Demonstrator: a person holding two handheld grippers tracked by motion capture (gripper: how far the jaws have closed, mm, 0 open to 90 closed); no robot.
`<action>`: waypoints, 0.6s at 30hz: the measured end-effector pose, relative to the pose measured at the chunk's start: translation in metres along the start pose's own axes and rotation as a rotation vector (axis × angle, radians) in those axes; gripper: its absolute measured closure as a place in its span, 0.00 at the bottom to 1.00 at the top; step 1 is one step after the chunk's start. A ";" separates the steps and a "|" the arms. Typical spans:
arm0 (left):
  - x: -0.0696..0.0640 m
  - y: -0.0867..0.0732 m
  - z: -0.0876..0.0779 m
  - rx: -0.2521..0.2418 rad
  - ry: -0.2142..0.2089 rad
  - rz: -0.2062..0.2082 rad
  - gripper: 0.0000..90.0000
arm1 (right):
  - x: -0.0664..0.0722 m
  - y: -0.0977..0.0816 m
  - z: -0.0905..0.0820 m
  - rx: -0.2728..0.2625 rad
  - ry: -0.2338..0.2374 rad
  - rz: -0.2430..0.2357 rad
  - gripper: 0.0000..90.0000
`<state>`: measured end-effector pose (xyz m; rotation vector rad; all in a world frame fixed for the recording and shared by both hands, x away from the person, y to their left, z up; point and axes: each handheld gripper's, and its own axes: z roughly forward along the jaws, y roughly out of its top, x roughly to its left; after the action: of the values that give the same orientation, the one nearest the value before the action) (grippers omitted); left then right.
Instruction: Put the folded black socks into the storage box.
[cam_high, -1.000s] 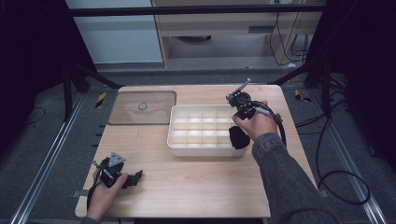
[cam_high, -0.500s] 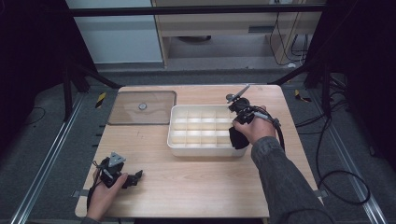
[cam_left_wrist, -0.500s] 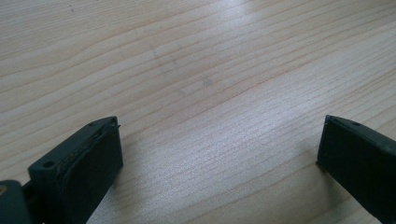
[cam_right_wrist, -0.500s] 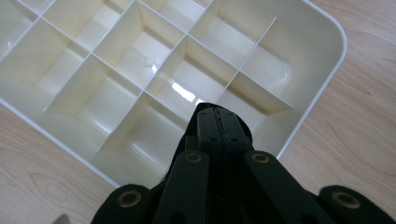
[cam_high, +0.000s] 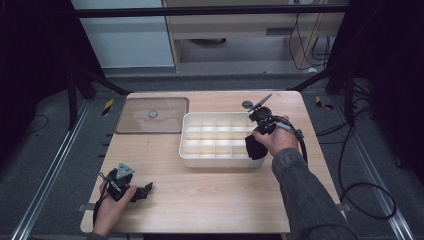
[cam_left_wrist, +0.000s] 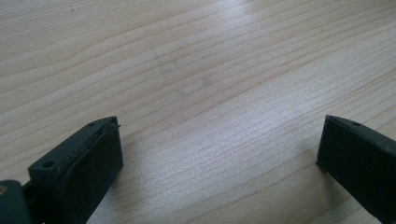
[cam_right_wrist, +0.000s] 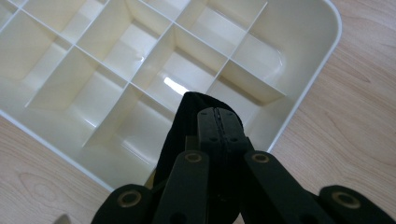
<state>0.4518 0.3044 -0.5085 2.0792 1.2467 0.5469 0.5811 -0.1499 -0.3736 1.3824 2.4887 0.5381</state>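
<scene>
Black cloth (cam_right_wrist: 187, 121) in right tongs (cam_right_wrist: 217, 114), lowered into organizer tray (cam_right_wrist: 308, 88)

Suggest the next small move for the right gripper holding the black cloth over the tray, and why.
Probably lower the right gripper: it is shut on the black cloth, which hangs over a near-corner compartment of the white divided tray and looks not yet set inside.

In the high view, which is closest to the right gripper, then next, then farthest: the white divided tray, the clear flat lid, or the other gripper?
1. White plastic divided tray: directly under the right gripper.
2. Clear flat lid: beyond the tray's left end.
3. Left gripper: near the table's front left corner.
The last two are nearly equal.
</scene>
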 end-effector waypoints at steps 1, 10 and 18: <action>0.000 0.000 0.000 0.000 0.000 0.000 0.00 | 0.000 0.000 0.000 0.000 0.000 0.000 1.00; 0.000 0.000 0.000 -0.002 0.000 0.000 0.00 | -0.002 -0.006 0.001 0.005 0.002 0.009 1.00; 0.000 0.000 0.000 -0.003 0.000 0.000 0.00 | -0.004 -0.017 0.010 0.011 0.008 0.025 1.00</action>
<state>0.4519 0.3043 -0.5087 2.0766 1.2457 0.5481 0.5744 -0.1594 -0.3899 1.4201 2.4870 0.5366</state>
